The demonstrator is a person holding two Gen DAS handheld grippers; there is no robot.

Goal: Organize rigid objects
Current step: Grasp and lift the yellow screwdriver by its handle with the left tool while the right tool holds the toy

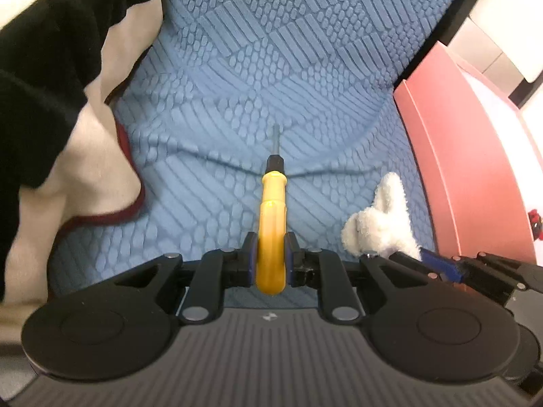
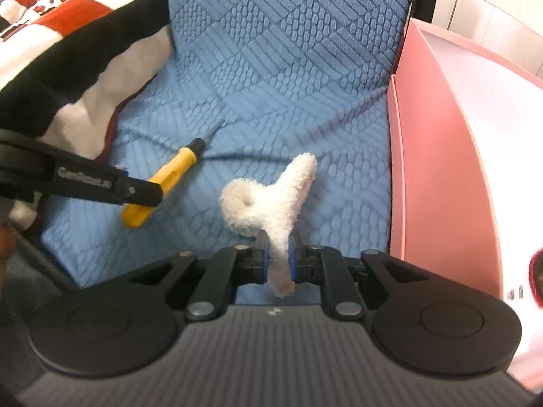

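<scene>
My left gripper is shut on the yellow handle of a screwdriver, whose black collar and metal tip point away over the blue seat. From the right wrist view the same screwdriver shows at the left, clamped in the left gripper. My right gripper is shut on a fluffy white hair clip, held by one leg with its rounded end up. That white clip also appears low on the right in the left wrist view, beside the screwdriver.
A blue textured sofa cushion fills both views. A black, white and red blanket is heaped on the left. At the right stands a pink box with a white inside, close to the seat's edge.
</scene>
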